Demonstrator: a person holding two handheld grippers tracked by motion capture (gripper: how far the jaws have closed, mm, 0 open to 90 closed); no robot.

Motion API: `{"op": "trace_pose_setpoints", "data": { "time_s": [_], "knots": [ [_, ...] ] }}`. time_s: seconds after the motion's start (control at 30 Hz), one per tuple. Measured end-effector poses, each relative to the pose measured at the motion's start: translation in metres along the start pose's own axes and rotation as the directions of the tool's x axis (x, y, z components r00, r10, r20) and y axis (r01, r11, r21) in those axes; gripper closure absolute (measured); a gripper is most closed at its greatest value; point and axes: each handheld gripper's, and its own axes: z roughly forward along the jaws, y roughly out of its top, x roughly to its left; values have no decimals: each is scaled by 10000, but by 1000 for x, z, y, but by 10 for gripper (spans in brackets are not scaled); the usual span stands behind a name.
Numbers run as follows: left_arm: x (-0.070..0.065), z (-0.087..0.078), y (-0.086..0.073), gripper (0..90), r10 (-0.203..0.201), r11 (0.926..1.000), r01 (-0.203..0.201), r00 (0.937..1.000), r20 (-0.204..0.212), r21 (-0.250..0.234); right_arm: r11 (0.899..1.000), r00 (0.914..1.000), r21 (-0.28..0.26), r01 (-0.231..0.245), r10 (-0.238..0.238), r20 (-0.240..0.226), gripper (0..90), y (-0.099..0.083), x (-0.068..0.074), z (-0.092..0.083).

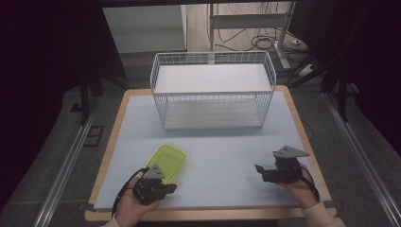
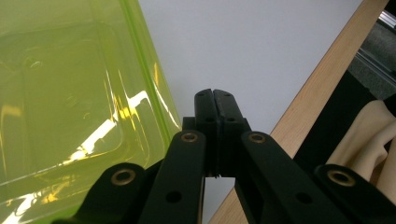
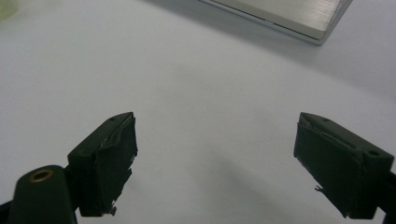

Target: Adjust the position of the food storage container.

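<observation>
A translucent yellow-green tray [image 1: 166, 158] lies on the pale mat at the front left, and in the left gripper view its rim [image 2: 149, 74] sits just left of the jaws. My left gripper [image 1: 172, 187] rests by the tray's near end, pointing right along the front edge. Its jaws [image 2: 214, 95] are pressed together with nothing between them. My right gripper [image 1: 261, 173] rests at the front right and points left. Its jaws [image 3: 215, 140] stand wide apart over bare mat.
A white wire basket [image 1: 213, 101] with a shelf board stands at the back middle; its base corner [image 3: 289, 16] shows far off in the right gripper view. The wooden table edge [image 2: 303, 107] runs close to the left gripper. A cream sleeve [image 2: 373, 135] lies beyond it.
</observation>
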Motion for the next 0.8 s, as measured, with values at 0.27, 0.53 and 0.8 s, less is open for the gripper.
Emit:
{"op": "trace_pose_setpoints", "data": {
  "time_s": [0.27, 0.53, 0.8],
  "knots": [
    [8, -7, -5, 900, -133, 9998, 137, 9995, -281, 140, 9999, 10000, -145, 44, -43, 56, 130, 0, 0, -1],
    [21, -17, -12, 900, -305, 9991, 326, 9966, -762, 271, 10000, 10000, -95, 25, -24, 84, 130, 0, -1, -1],
    [32, -25, -17, 900, -530, 9980, 560, 9938, -977, 285, 10000, 9999, -81, 39, -38, 107, 130, 0, -1, 0]
  ]
}}
